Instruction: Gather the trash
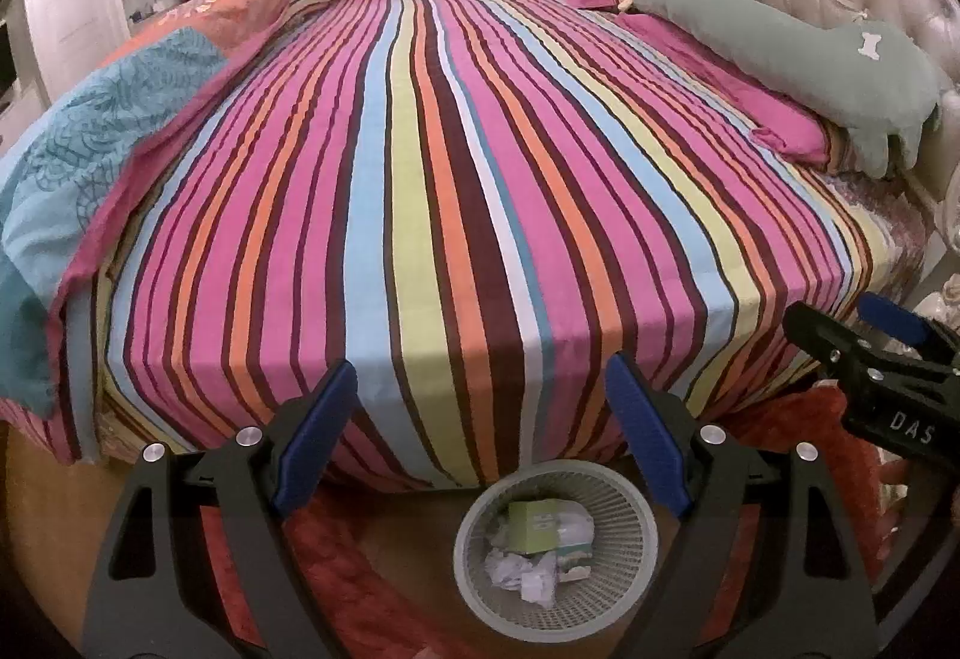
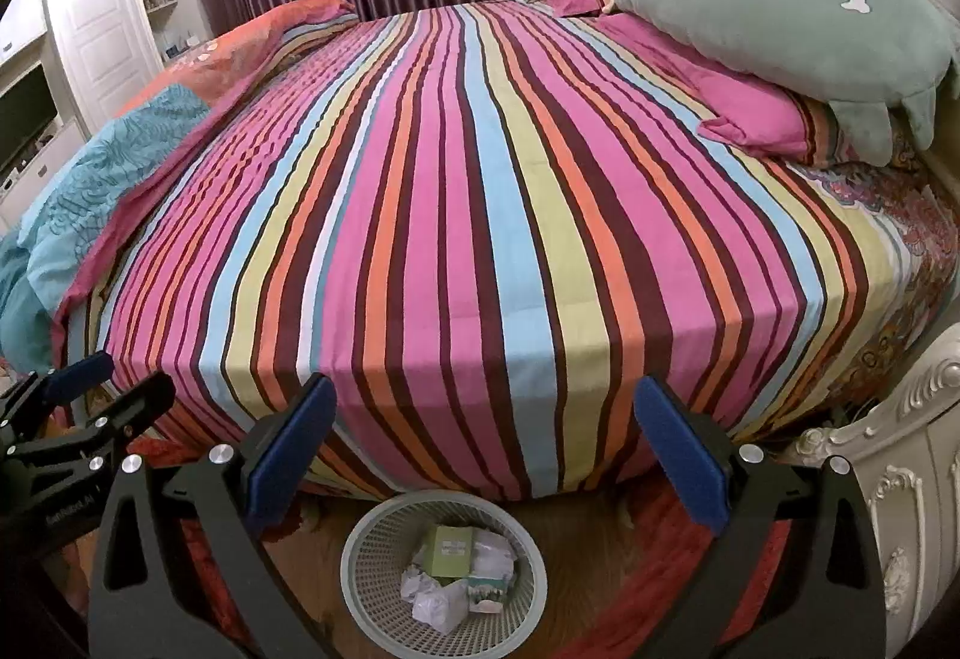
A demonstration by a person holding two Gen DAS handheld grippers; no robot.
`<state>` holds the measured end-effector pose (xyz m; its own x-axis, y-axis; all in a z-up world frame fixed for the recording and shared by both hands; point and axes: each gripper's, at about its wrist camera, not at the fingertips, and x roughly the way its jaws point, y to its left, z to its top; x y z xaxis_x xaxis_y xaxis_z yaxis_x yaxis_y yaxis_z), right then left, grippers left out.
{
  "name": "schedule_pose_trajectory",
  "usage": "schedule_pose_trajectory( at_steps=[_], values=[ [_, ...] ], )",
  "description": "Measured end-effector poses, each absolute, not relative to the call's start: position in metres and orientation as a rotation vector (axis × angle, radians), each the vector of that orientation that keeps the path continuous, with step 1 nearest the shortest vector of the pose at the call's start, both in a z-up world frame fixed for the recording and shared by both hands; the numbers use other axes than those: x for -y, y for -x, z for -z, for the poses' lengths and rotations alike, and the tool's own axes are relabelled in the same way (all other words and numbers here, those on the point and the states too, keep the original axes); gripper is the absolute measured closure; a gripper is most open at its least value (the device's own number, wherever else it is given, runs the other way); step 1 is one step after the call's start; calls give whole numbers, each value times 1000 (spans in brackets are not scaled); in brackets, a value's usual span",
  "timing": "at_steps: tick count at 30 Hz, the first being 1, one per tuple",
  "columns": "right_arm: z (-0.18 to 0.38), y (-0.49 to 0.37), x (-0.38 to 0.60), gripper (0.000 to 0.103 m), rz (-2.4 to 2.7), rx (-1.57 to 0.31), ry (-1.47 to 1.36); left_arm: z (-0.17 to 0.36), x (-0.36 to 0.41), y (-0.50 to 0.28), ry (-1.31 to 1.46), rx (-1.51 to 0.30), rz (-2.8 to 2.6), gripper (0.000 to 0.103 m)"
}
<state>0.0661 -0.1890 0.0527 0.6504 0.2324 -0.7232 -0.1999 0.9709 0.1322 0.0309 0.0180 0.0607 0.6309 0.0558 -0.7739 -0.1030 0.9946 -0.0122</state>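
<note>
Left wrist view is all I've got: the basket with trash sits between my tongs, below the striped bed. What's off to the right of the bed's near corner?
Observer: A carved white cabinet stands right beside that corner.
Operator: I only see the right tongs side-on. Are they holding anything?
Observer: No, the right tongs are wide open with nothing between the pads.
</note>
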Motion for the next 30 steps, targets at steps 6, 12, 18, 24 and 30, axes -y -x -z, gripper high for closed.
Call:
schedule_pose_trajectory(
  at_steps=[6,12,18,24,30],
  values=[
    [-55,-65,188,8,-247,-819,-38,-66,-23,-31,114,-868,-44,21],
    [-54,-66,187,8,-236,-823,-32,-73,-18,-31,75,-841,-75,21],
    [-55,-66,188,8,-237,-823,-34,-77,-21,-29,118,-807,-68,20],
    [-55,-67,189,8,-235,-823,-36,-79,-21,-29,86,-798,-87,21],
    [-56,-67,188,8,-237,-820,-34,-76,-22,-33,100,-837,-75,20]
  ],
)
